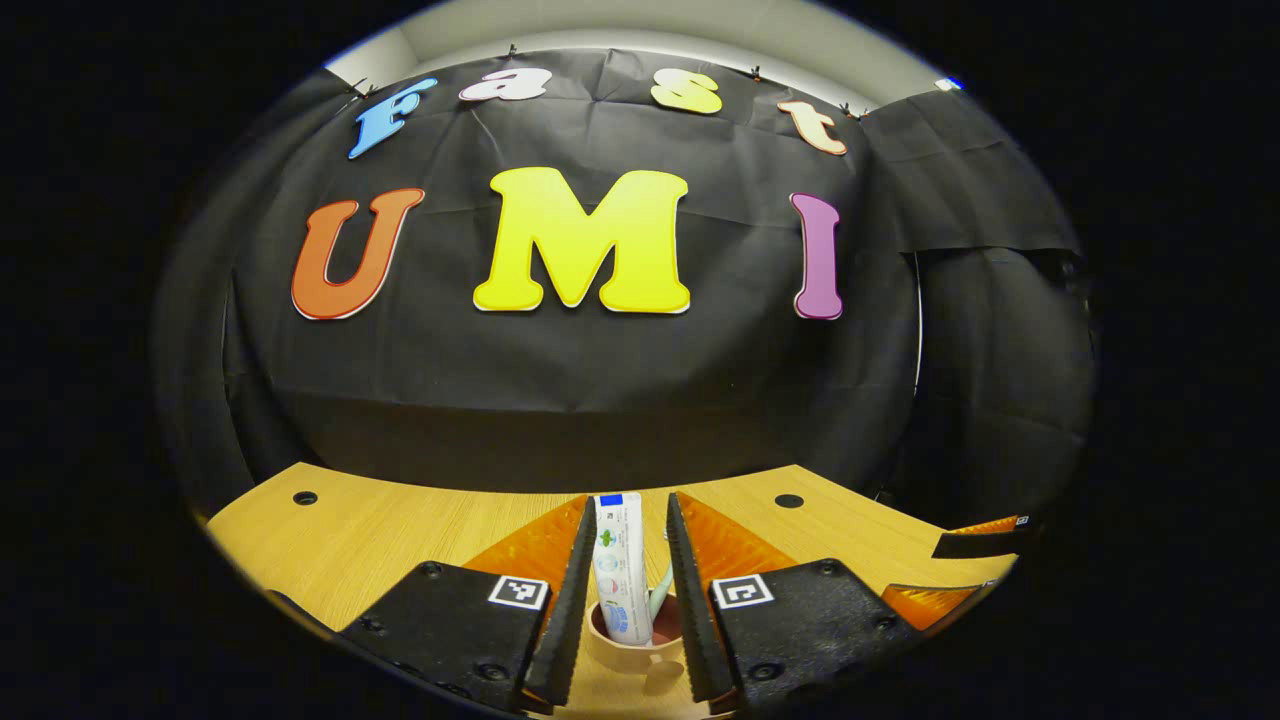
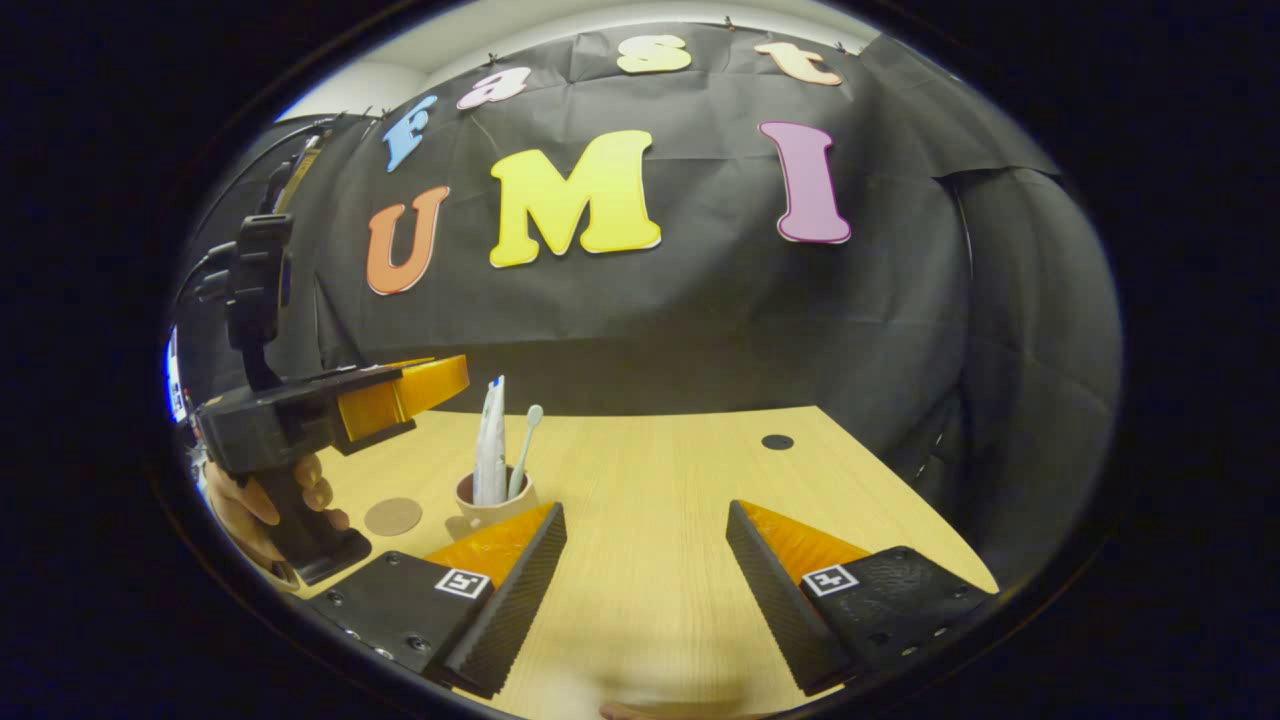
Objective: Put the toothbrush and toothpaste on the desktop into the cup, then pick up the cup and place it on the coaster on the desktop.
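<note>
I count one cup (image 2: 492,506), holding one toothpaste tube (image 2: 490,444) and one toothbrush (image 2: 524,446). One round coaster (image 2: 392,516) lies on my one table (image 2: 660,560). The table shows two dark holes (image 1: 305,497), counted in the left gripper view. I hold two grippers, left gripper (image 1: 630,600) and right gripper (image 2: 645,590), each with two fingers.

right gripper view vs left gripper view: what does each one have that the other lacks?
Right gripper view alone: the round coaster on the desk beside the cup, and a hand gripping the left gripper's handle.

Left gripper view alone: the left gripper's open fingers flanking the cup from above, none touching it.

Both: the cup holding the toothpaste and toothbrush upright, and the wooden desktop. The right gripper is open over bare desk.
</note>
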Action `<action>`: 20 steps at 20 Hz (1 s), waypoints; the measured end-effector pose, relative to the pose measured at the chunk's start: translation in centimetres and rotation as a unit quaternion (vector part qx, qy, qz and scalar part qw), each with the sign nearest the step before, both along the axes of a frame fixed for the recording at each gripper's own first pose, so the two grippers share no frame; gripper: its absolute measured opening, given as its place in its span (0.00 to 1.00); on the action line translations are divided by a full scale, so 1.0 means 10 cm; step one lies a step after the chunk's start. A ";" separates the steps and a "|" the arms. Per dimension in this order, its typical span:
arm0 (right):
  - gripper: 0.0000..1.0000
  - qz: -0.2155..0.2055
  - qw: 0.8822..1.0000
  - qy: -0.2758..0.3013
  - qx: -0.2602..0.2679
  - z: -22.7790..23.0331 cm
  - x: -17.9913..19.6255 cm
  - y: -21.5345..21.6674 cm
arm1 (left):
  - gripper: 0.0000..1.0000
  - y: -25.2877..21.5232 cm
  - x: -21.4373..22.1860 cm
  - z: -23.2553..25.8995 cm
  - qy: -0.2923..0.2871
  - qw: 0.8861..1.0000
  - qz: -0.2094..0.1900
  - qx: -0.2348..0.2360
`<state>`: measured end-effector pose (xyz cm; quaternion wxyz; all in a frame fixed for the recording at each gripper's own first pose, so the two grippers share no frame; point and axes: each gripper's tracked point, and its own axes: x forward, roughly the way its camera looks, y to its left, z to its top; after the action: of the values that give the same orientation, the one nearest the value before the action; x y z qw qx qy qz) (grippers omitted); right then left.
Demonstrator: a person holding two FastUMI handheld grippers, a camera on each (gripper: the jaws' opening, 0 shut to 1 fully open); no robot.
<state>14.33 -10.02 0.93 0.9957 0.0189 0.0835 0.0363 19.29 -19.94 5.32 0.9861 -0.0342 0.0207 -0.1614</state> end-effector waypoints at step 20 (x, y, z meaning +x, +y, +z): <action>0.97 0.033 0.994 0.080 -0.067 -0.19 0.25 1.18 | 0.97 1.48 -1.27 -0.42 -0.002 0.996 0.086 0.029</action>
<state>16.78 1.82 -0.95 0.9832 -0.0478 0.1654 0.0614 6.61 -5.10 1.13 0.9969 -0.0066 0.0206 -0.0758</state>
